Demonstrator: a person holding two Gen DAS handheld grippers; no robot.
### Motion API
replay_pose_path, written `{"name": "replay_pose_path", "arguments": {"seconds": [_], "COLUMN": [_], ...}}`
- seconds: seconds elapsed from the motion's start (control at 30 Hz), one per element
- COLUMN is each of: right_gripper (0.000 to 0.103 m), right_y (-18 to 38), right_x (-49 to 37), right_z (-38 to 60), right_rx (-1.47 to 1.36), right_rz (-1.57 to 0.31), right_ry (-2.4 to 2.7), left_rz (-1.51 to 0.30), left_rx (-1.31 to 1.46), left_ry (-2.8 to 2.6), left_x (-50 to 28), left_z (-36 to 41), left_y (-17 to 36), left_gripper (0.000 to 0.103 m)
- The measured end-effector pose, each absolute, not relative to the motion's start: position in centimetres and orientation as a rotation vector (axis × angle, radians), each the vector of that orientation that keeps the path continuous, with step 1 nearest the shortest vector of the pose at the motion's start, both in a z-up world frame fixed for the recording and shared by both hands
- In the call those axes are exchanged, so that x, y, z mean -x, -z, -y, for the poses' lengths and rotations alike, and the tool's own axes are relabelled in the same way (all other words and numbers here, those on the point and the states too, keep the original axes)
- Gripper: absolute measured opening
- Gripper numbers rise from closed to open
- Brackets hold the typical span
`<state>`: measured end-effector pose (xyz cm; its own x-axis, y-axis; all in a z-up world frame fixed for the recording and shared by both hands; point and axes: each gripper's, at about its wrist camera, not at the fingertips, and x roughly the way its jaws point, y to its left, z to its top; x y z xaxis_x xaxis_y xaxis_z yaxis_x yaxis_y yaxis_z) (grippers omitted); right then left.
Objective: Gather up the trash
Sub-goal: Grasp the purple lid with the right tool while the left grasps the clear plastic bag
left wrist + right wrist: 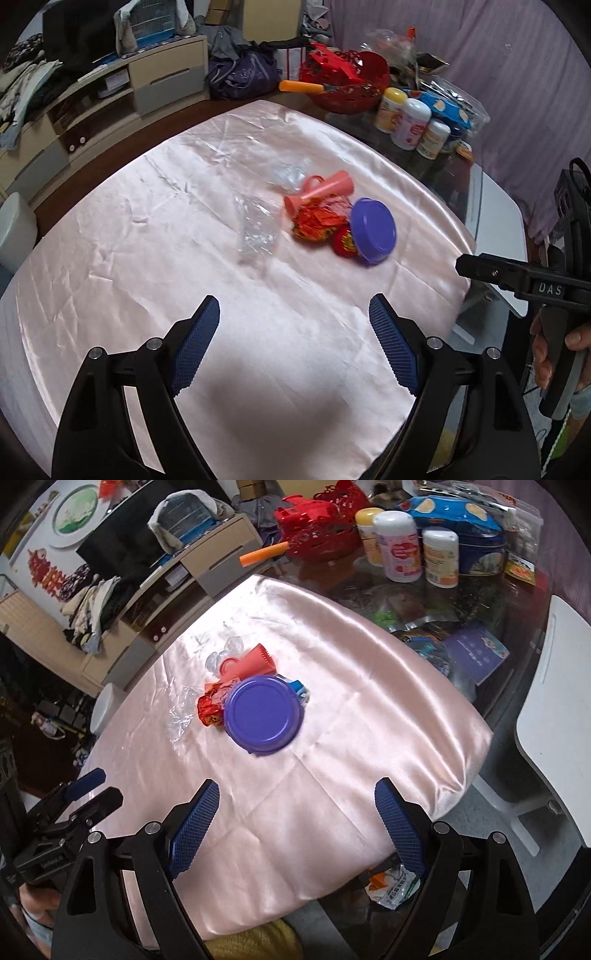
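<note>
Grippers both hovered over the near part of the table with nothing held: left gripper had its blue pads spread wide, right gripper likewise spread and empty, each above bare pink satin cloth. Right tool's black body also showed at the right edge of the left wrist view, gripped by the person's hand. Trash sat further out, bunched in one cluster near the cloth's middle, well apart from both grippers. Purple round lid lay nearest the right gripper, resting partly over a red-orange crumpled wrapper. Pink plastic horn lay on its side just behind the wrapper, touching the pile. Clear crumpled plastic lay just left of the wrapper, with another clear piece behind the horn. Small blue scrap peeked out behind the lid in the right wrist view; type unclear. Beyond the cloth, on the glass tabletop: red basket, orange-handled tool, three white bottles, blue snack bag. White chair stood off the table's right side.
</note>
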<state>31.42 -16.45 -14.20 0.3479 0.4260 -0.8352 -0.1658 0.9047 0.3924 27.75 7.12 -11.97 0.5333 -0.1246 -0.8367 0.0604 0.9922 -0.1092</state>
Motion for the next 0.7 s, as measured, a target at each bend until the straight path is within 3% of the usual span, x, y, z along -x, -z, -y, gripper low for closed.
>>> {"name": "replay_pose_path", "arguments": {"seconds": [0.3,0.7], "right_gripper": [0.087,0.087], "right_y": [16.6,19.4], "right_x": [-35.0,-37.8], "right_z": [11.3,10.0], "right_rx": [-0.223,-0.263], "right_rz": [-1.18,-1.224], "right_ry": [-0.457,-0.437], "left_rz": [-1.007,-1.063], "left_rx": [0.118,0.147], "left_ry": [0.029,0.049], "left_x": [-32.3,-36.9], "left_z": [-10.3,-10.8], "left_y": [14.6,19.0], "left_gripper": [0.078,0.064]}}
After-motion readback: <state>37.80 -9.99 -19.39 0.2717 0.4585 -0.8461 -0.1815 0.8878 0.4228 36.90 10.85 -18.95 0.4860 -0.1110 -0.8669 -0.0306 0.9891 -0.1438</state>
